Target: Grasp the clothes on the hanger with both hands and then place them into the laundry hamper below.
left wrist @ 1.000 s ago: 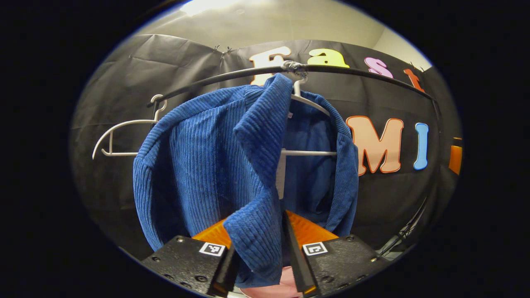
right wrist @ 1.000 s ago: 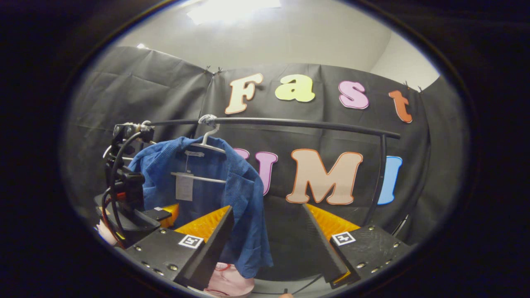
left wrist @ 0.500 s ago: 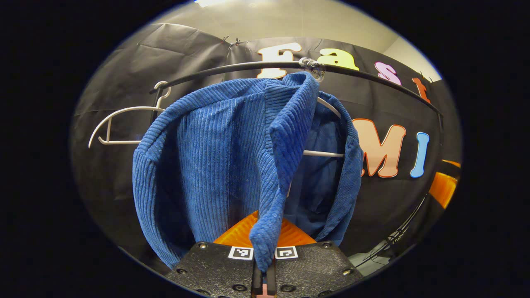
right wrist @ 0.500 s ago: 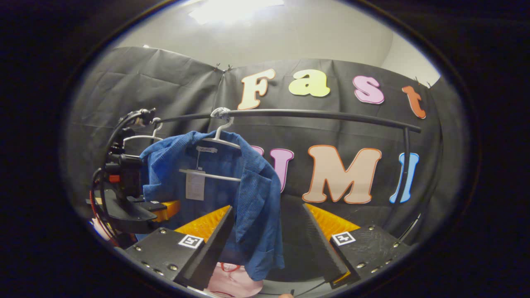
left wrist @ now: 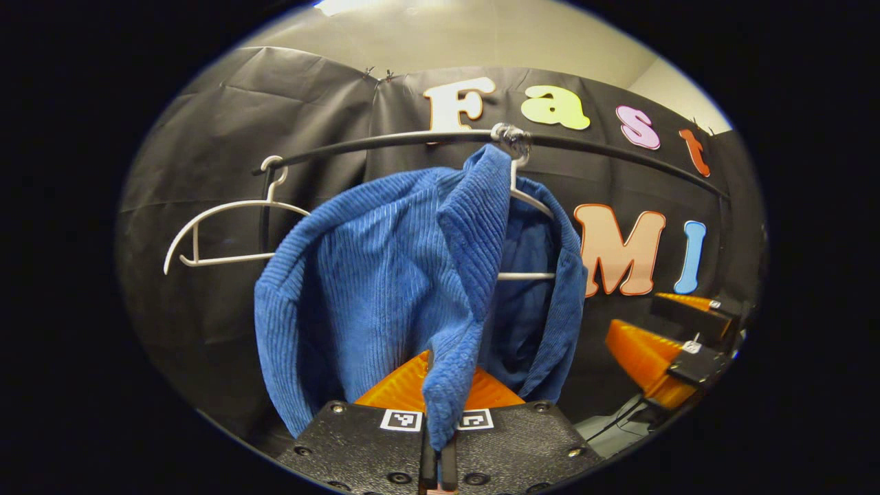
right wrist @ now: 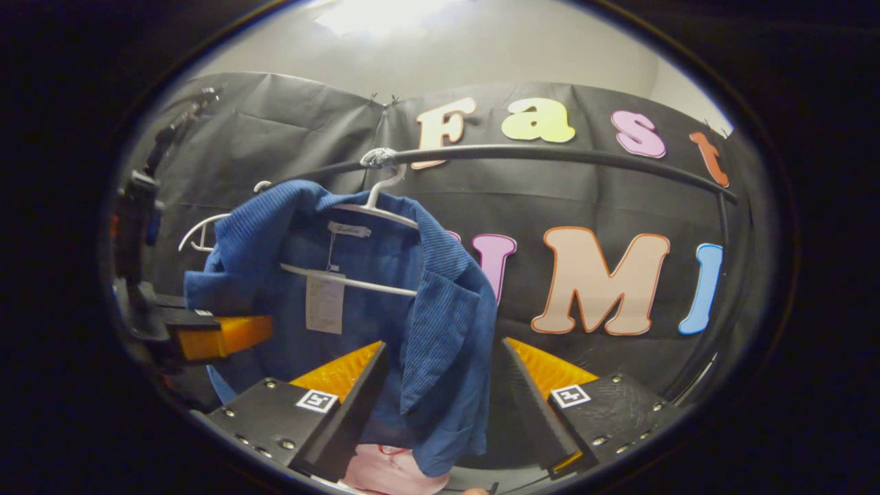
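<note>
A blue corduroy jacket (left wrist: 385,275) hangs on a white hanger (left wrist: 531,200) from a black rail (left wrist: 385,139). My left gripper (left wrist: 443,395) is shut on the jacket's front edge, and the cloth runs down between its closed fingers. In the right gripper view the same jacket (right wrist: 371,275) hangs with a paper tag (right wrist: 324,302) inside. My right gripper (right wrist: 443,347) is open, and the jacket's other front panel hangs between its fingers without being pinched. The left gripper (right wrist: 206,333) grips the jacket at the left there. The right gripper (left wrist: 660,350) stands at the right in the left gripper view.
An empty white hanger (left wrist: 227,227) hangs at the rail's left end. The rail (right wrist: 550,155) runs right to a post. Something pink (right wrist: 392,471) lies below the jacket. Cables (left wrist: 619,419) run low on the right.
My left gripper closed on the jacket's front edge and has drawn back a little with it. My right gripper moved in, so the other front panel now hangs between its fingers.
</note>
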`<state>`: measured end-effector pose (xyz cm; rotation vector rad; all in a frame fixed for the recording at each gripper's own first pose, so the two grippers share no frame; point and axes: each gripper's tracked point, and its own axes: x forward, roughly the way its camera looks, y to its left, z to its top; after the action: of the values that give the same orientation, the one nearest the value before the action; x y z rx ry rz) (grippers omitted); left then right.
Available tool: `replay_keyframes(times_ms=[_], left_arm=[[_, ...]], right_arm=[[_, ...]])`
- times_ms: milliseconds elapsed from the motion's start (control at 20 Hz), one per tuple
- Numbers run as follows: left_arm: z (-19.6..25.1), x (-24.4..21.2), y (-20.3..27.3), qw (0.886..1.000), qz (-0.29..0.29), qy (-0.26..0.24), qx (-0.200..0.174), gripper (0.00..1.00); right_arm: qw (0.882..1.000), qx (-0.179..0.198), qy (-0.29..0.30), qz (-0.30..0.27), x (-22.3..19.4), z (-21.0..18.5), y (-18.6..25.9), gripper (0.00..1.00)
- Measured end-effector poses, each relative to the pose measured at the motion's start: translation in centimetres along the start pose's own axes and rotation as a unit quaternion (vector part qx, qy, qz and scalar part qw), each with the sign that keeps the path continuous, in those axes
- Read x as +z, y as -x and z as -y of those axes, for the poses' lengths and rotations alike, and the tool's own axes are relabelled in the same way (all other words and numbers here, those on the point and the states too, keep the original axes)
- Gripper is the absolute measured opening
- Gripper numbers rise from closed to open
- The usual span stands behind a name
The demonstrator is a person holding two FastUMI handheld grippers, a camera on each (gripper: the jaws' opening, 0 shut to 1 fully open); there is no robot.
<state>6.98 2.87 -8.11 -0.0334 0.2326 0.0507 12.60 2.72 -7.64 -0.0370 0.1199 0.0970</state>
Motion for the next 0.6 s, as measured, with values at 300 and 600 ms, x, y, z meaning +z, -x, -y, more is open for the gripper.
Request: replay_keyframes(times_ms=[300,600], left_arm=[[-2.0,3.1,2.0,0.999,0.02,0.002,0.03,0.06],[-4.0,4.3,3.0,0.998,0.025,-0.001,0.065,0.06]], right_arm=[[1.0,0.007,0.007,-0.01,-1.9,-0.9,-4.0,0.97],[1.0,0.006,-0.005,-0.014,-3.3,-1.4,-7.9,1.0]])
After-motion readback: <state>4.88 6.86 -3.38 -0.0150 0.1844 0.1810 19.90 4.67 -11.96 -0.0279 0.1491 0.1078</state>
